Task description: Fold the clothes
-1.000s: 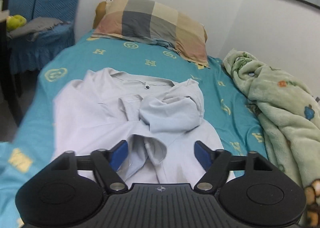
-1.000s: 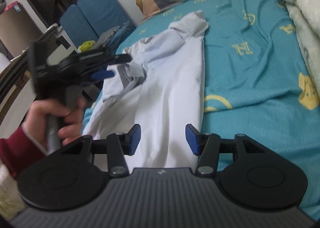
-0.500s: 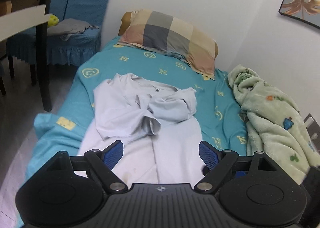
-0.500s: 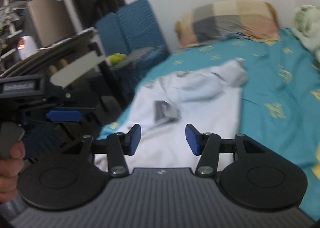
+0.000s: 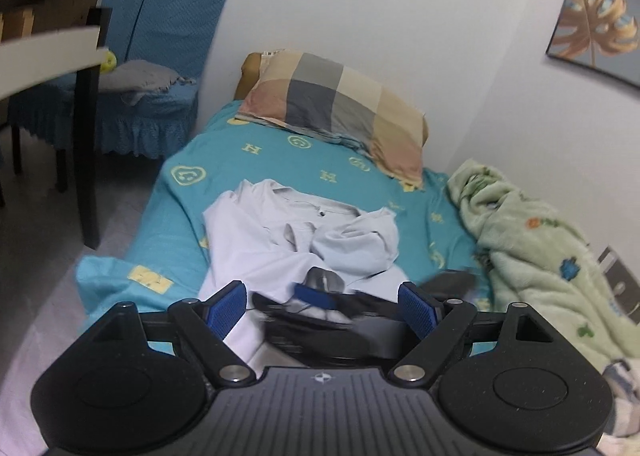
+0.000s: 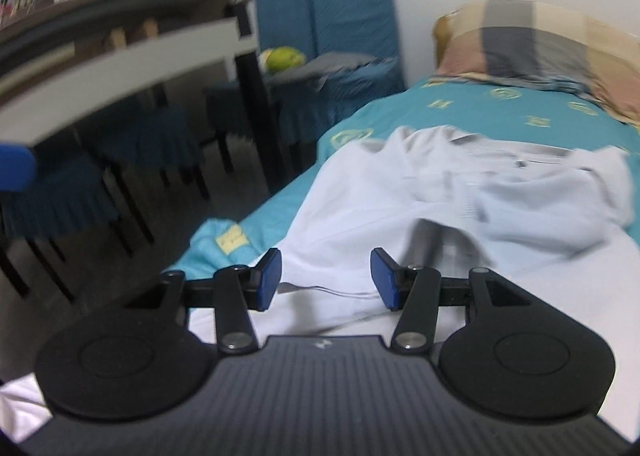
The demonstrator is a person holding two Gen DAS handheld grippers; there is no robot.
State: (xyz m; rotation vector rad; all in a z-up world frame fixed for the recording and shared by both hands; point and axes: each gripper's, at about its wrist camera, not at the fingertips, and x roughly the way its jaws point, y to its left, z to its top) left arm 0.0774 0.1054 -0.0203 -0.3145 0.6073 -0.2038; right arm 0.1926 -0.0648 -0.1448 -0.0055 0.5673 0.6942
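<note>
A pale grey-white collared shirt (image 5: 280, 252) lies spread on the teal bedsheet (image 5: 280, 156), both sleeves folded in over the chest. My left gripper (image 5: 322, 306) is open and empty, held back above the shirt's lower part. My right gripper (image 6: 325, 279) is open and empty, low over the shirt's (image 6: 380, 200) hem; it also shows blurred in the left wrist view (image 5: 340, 296), between the left fingers.
A checked pillow (image 5: 340, 108) lies at the head of the bed. A green fleece blanket (image 5: 532, 256) is heaped along the right wall. A blue-covered chair (image 5: 152, 76) and a dark table (image 6: 120, 56) stand to the left of the bed.
My left gripper has pulled back and up from the shirt. My right gripper has swung down to the hem, in front of the left one.
</note>
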